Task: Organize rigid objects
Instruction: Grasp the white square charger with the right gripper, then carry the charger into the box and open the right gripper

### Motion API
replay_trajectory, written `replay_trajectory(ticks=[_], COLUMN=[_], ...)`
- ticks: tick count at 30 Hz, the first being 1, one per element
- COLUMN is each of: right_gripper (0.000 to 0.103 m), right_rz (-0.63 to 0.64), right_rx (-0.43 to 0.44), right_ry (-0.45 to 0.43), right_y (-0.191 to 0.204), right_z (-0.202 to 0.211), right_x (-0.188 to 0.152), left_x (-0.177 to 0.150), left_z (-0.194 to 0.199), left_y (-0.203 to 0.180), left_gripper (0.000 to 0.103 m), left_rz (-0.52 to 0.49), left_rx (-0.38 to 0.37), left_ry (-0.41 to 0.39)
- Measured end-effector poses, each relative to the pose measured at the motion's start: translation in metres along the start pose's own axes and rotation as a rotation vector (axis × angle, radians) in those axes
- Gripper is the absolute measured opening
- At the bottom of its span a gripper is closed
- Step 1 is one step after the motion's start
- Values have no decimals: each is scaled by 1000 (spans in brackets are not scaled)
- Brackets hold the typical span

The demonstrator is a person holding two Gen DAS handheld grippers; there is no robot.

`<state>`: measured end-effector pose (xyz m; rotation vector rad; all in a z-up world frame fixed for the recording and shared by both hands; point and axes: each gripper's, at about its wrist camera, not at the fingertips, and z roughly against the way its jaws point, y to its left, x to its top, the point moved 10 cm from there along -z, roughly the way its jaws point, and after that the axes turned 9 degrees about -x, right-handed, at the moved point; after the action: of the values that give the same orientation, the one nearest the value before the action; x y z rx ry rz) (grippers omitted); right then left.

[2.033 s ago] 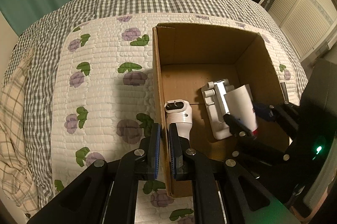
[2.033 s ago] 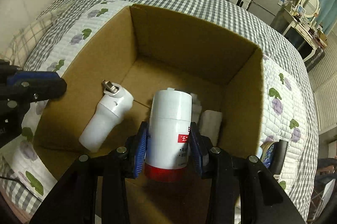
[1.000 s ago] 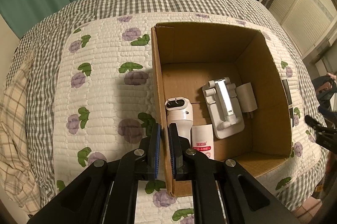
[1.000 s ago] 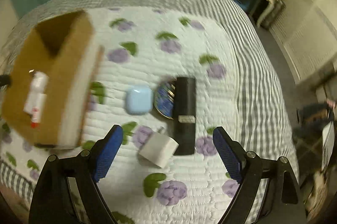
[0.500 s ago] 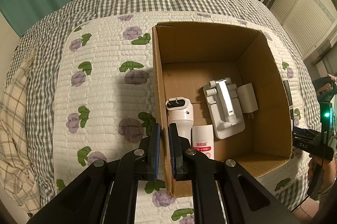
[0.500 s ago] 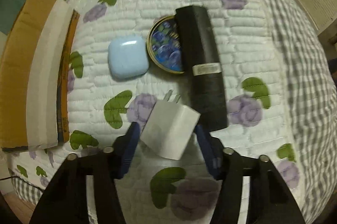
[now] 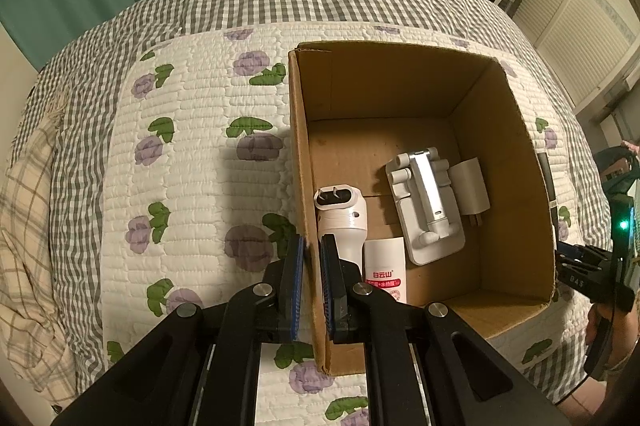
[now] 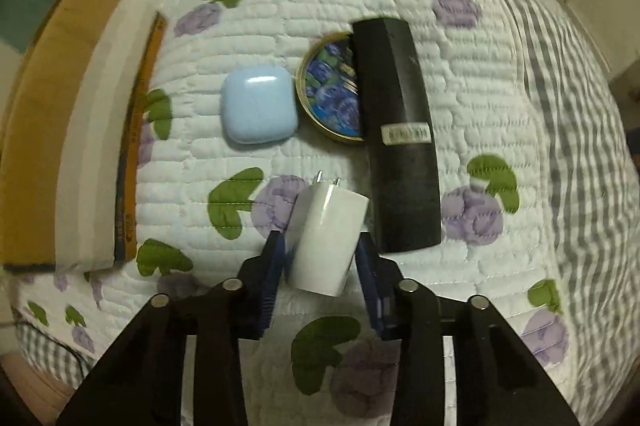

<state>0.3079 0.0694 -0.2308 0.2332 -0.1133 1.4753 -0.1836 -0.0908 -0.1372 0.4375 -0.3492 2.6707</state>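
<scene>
Meanwhile, left tongs (image 7: 311, 254) clamped astride cardboard box (image 7: 298, 161) wall, right tongs (image 8: 321, 254) around white charger (image 8: 326, 234), contact unclear.

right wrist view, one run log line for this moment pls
right gripper: jaws around white charger, contact unclear | left gripper: shut on cardboard box wall | on quilt: blue case, tin, black remote

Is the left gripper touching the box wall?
Touching. The left wrist view shows the left gripper with one finger on each side of the cardboard box's left wall, both blue pads pressed against the cardboard edge.
</scene>
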Motion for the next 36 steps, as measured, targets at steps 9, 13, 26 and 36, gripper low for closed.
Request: replay_trajectory(ticks=[9, 13, 26, 36], right_gripper=[28, 28, 28, 27], right_rz=[83, 119, 225, 272], right_rx=[-61, -81, -9, 90], right_ry=[-91, -152, -393, -441], right_y=[12, 12, 82, 183], right_z=[31, 59, 170, 151], right_x=[3, 6, 88, 117], left_x=[0, 1, 0, 0], left_z=[0, 0, 0, -1], left_y=[0, 0, -1, 0], left_gripper=[8, 8, 8, 8], left_rz=[-2, -4, -9, -12], left_rx=[-5, -6, -9, -26], left_ry=[1, 0, 3, 11])
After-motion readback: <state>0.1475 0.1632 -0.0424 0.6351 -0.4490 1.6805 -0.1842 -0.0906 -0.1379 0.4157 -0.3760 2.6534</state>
